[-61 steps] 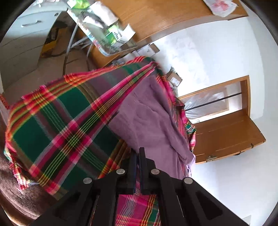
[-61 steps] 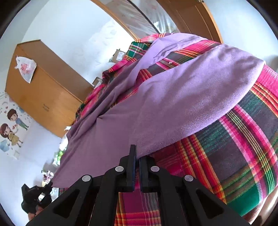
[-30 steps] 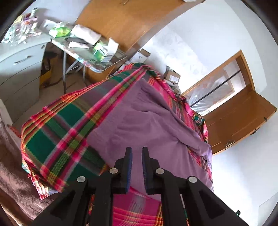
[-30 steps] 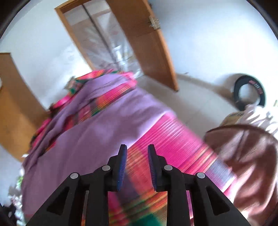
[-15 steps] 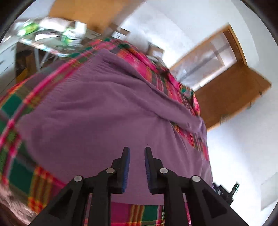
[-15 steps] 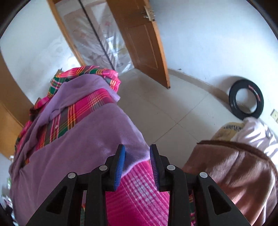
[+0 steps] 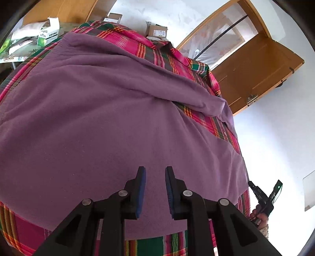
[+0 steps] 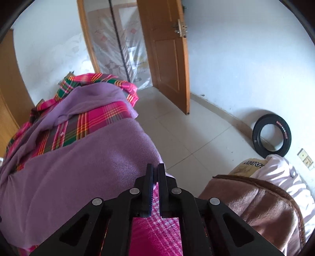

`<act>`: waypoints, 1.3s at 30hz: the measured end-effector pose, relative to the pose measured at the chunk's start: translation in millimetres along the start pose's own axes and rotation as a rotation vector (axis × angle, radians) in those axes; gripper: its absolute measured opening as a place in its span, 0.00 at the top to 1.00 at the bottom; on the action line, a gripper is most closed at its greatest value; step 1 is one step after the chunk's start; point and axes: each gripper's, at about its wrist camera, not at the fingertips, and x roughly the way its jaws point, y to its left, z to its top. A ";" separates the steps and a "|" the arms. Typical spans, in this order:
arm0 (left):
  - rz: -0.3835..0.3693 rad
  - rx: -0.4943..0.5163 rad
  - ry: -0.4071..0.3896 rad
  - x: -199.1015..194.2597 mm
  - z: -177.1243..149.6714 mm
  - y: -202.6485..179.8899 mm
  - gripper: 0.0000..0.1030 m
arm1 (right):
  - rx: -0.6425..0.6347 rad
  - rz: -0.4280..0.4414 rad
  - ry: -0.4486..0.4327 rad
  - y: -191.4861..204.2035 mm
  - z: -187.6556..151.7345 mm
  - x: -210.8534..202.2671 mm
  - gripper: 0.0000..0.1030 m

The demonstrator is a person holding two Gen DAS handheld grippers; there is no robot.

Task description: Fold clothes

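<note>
Right gripper (image 8: 155, 167) now nearly closed at purple garment's (image 8: 78, 167) near-right corner, grip unclear; left gripper (image 7: 155, 170) still parted above it.

White walls (image 8: 246, 59), tiled floor (image 8: 187, 134), open wooden door (image 8: 167, 55).

Probably a home bedroom: an open brown wooden door (image 8: 167, 57) at the far wall, a pale tiled floor (image 8: 189, 141), a tall wooden wardrobe (image 7: 65, 9) far left.
</note>
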 end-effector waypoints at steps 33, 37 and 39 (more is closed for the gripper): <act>0.117 0.032 -0.242 -98.4 82.6 14.6 0.78 | -0.236 0.254 -0.217 130.9 92.9 -103.9 0.84; 0.133 0.088 -0.284 -114.5 115.0 2.7 0.77 | -0.356 0.338 -0.265 193.5 119.4 -117.5 0.83; 0.137 0.125 -0.297 -116.0 133.6 -4.3 0.77 | -0.400 0.387 -0.274 228.3 134.1 -121.1 0.83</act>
